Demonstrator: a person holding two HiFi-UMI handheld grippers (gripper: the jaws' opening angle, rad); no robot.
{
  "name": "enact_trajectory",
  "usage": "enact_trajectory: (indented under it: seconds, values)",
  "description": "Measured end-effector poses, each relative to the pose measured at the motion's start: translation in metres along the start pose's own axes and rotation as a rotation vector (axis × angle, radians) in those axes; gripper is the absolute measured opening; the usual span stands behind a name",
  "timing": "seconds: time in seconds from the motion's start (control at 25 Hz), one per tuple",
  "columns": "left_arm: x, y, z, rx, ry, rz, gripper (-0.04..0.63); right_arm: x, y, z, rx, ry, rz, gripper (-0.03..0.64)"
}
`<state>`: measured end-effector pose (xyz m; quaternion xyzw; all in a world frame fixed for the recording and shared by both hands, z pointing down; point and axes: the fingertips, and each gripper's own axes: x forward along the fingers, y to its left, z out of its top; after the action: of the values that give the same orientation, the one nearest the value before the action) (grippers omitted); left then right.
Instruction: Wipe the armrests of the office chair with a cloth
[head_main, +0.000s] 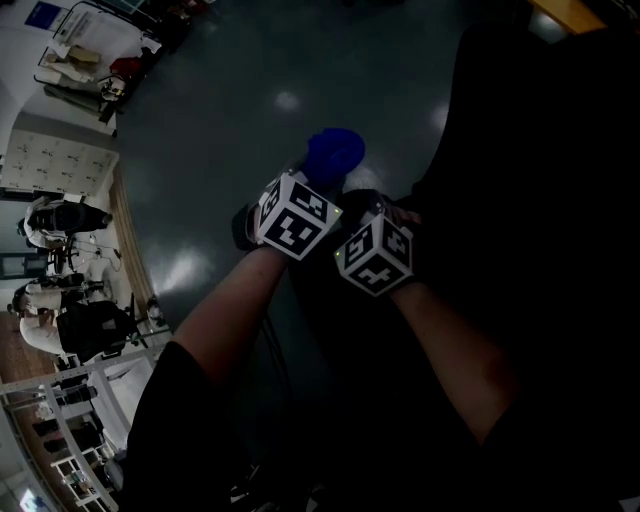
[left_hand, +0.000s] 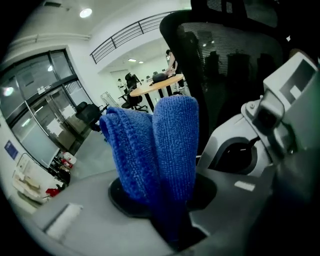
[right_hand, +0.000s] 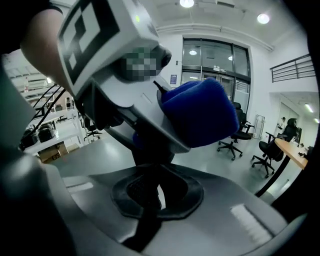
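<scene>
Forearms lead up the head view to two claws side by side: left claw, right claw. One blue cloth juts beyond the left.

Left gripper view: my jaws are clamped on that cloth. Its long axis stands upright, folded into two lobes, in front of the chair's mesh backrest.

Right gripper view: my jaws are pressed together, empty. The cloth sits above them to the right, in the left claw.

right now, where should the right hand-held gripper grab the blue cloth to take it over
Probably the free doubled end of the blue cloth, standing clear beyond the left hand-held gripper that clamps its base; come from the right, across both folds.
</scene>
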<state>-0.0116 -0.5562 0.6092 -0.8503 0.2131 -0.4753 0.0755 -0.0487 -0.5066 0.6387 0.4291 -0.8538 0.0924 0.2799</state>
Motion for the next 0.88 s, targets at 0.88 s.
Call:
enact_trajectory:
  seconds: [0.88]
  values:
    - [-0.105,0.043,-0.176,-0.255,0.187,0.247,0.126,-0.007,-0.009,-0.013,-0.020,0.048,-0.013,0.002]
